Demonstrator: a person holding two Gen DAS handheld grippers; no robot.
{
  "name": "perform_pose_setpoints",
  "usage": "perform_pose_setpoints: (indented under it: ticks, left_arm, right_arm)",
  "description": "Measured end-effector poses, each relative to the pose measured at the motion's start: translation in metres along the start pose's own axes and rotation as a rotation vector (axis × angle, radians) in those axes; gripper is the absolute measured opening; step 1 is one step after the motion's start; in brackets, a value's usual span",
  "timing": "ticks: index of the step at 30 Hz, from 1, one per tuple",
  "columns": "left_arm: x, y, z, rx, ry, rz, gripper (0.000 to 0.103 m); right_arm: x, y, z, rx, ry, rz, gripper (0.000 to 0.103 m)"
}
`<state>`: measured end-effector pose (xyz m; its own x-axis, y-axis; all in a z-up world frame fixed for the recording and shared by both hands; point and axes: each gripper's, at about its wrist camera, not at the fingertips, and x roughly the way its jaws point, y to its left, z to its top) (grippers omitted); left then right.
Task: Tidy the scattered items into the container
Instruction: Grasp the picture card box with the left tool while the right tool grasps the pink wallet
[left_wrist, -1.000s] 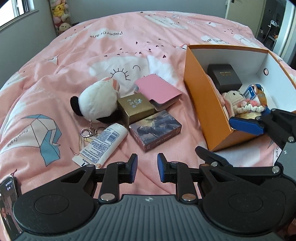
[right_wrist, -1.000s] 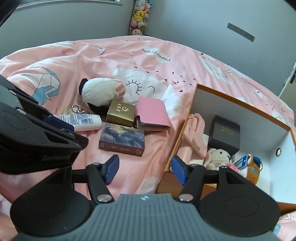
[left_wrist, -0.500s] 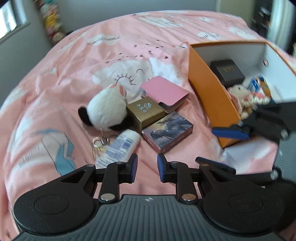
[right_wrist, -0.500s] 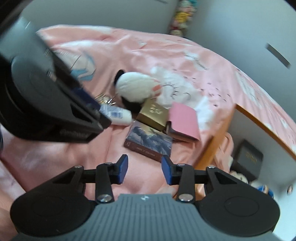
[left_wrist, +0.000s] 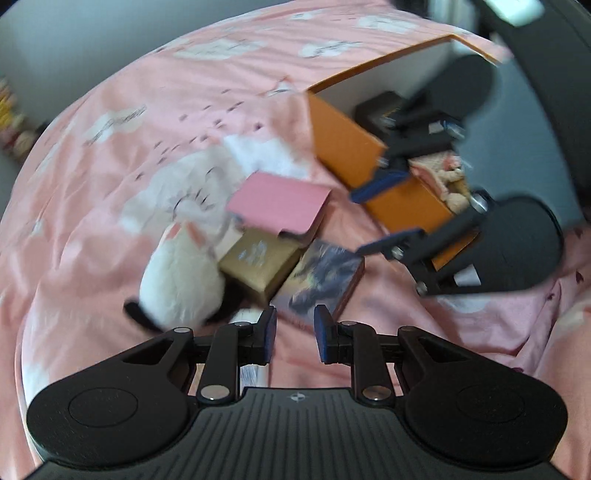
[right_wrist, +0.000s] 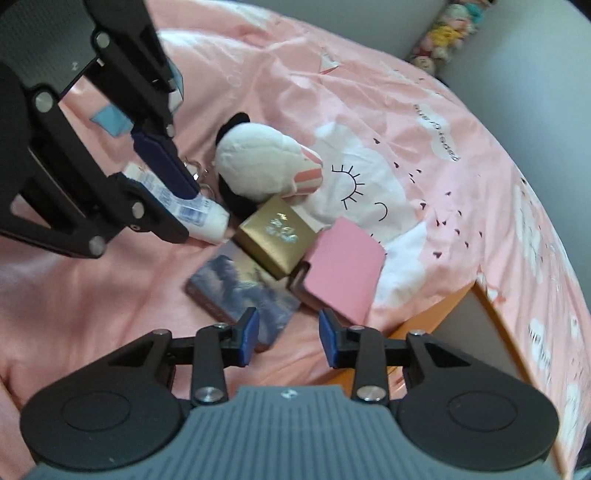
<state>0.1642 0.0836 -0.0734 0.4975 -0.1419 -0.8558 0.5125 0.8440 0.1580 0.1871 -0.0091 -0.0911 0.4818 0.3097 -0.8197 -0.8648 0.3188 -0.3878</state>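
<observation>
hovering both tools over the pile near the bed's middle, you hold nothing: left gripper (left_wrist: 294, 334) nearly closed over the tube (right_wrist: 192, 212), right gripper (right_wrist: 288, 338) just narrowed, empty, above the card box (right_wrist: 243, 291), the box (left_wrist: 347, 147) alongside.

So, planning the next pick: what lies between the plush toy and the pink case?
The gold box sits between the plush toy and the pink case, touching or nearly touching both; the right wrist view shows it most clearly.

You're in a home bedroom: a bed with a pink printed duvet (right_wrist: 424, 122), stuffed toys (right_wrist: 448, 31) by the wall.
</observation>
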Motion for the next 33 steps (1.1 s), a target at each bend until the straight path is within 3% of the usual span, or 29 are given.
perform_pose_setpoints:
  ticks: [7, 12, 17, 20, 22, 28, 33]
  left_arm:
    - [0.033, -0.021, 0.006, 0.322, 0.03, -0.034, 0.029]
    - [0.055, -0.041, -0.002, 0.484, 0.07, -0.052, 0.034]
    - [0.073, -0.055, -0.006, 0.579, 0.11, -0.032, 0.034]
    - [0.082, -0.059, -0.007, 0.625, 0.116, -0.015, 0.04]
    - [0.087, -0.062, -0.008, 0.672, 0.115, -0.008, 0.044]
    - [0.096, -0.054, -0.008, 0.793, 0.139, -0.072, 0.057]
    - [0.1, -0.051, -0.011, 0.849, 0.133, -0.095, 0.063]
  right_arm:
    - [0.021, -0.029, 0.006, -0.234, 0.047, 0.059, 0.038]
    - [0.031, -0.034, 0.006, -0.416, 0.066, 0.123, 0.038]
    - [0.047, -0.03, 0.006, -0.578, 0.108, 0.139, 0.038]
    - [0.059, -0.026, 0.007, -0.65, 0.136, 0.149, 0.04]
    - [0.068, -0.022, 0.006, -0.707, 0.153, 0.153, 0.048]
    - [0.087, -0.023, 0.002, -0.805, 0.134, 0.158, 0.058]
    - [0.091, -0.025, 0.003, -0.864, 0.093, 0.152, 0.059]
